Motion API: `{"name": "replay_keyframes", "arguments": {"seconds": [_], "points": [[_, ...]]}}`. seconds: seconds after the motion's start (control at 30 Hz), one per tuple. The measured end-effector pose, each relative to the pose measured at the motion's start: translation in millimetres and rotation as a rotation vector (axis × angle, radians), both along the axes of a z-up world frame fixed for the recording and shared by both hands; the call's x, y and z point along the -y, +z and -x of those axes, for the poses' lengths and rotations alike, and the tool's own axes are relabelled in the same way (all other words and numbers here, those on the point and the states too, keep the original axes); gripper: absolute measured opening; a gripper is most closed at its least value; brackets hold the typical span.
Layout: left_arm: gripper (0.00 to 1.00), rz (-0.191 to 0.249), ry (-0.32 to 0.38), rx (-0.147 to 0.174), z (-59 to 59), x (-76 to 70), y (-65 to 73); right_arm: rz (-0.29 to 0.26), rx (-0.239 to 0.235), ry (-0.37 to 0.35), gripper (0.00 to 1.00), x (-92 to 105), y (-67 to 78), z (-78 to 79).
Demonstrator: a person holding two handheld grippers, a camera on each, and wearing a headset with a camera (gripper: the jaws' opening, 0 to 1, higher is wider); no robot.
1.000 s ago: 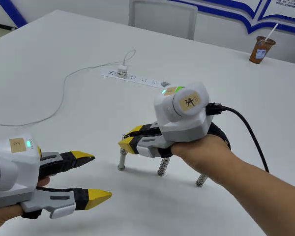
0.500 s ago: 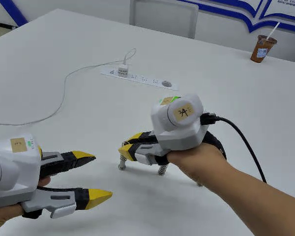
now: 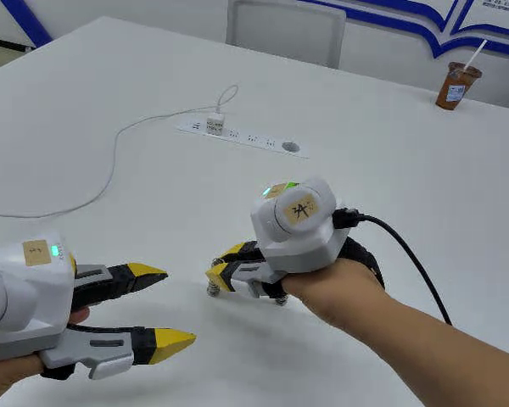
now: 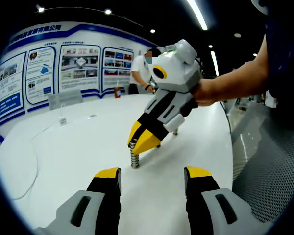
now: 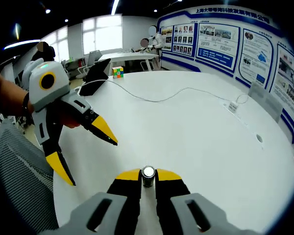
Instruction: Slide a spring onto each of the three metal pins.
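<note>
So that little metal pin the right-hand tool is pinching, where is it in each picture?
Head view: the pin sits lower centre, under the right gripper's yellow tips.
Left gripper view: centre, standing under those same tips.
Right gripper view: bottom centre, between the jaws.
Shared landmark: the white cable.

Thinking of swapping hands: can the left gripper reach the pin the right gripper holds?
Probably only low down: bare table separates the open left gripper and the pin, but the right gripper clamps its top.
</note>
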State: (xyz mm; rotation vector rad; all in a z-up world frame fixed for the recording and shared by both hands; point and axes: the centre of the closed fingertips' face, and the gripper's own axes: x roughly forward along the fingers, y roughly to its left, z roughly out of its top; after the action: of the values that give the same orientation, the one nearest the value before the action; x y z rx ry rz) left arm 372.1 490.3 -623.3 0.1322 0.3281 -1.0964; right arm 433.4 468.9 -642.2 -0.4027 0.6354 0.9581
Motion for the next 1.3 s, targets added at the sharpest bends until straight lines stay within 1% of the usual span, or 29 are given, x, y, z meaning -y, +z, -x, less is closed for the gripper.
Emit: {"name": "replay_keyframes", "arguments": {"seconds": [0.13,0.2,0.43,0.53,0.67,0.77,0.87,1.07,1.3], "points": [[0.53,-0.002,-0.002,-0.001,0.1,0.8,-0.4,0.020,0.001,0.006,0.12,0.6,-4.4,0.1],[0.53,-0.002,-0.003,-0.001,0.2,1.4,-0.2,0.027,-0.005,0.006,0.12,1.5,-6.7,0.8],[0.53,-0.003,-0.003,-0.001,0.6,1.8,-0.4,0.033,-0.009,0.010,0.12,2.3,-8.4,1.3],[0.53,-0.003,-0.002,0.000,0.2,1.5,0.2,0.031,-0.013,0.007,0.14,2.9,-8.6,2.2],[0.54,-0.004,-0.002,0.004,-1.5,0.5,1.4,0.022,-0.005,0.003,0.16,5.0,-4.2,4.8],[0.54,-0.005,-0.003,0.007,-2.2,0.9,2.7,0.020,0.003,-0.004,0.17,10.1,-1.5,6.8],[0.54,-0.002,-0.005,0.008,-2.2,2.3,3.6,0.005,0.011,-0.019,0.18,15.0,4.1,9.5],[0.56,-0.002,-0.008,0.011,-1.8,4.5,4.3,-0.012,0.030,-0.021,0.20,22.0,15.0,21.9],[0.57,-0.003,-0.008,0.011,-1.5,4.0,4.7,-0.023,0.034,-0.016,0.23,31.2,20.2,39.3]]}}
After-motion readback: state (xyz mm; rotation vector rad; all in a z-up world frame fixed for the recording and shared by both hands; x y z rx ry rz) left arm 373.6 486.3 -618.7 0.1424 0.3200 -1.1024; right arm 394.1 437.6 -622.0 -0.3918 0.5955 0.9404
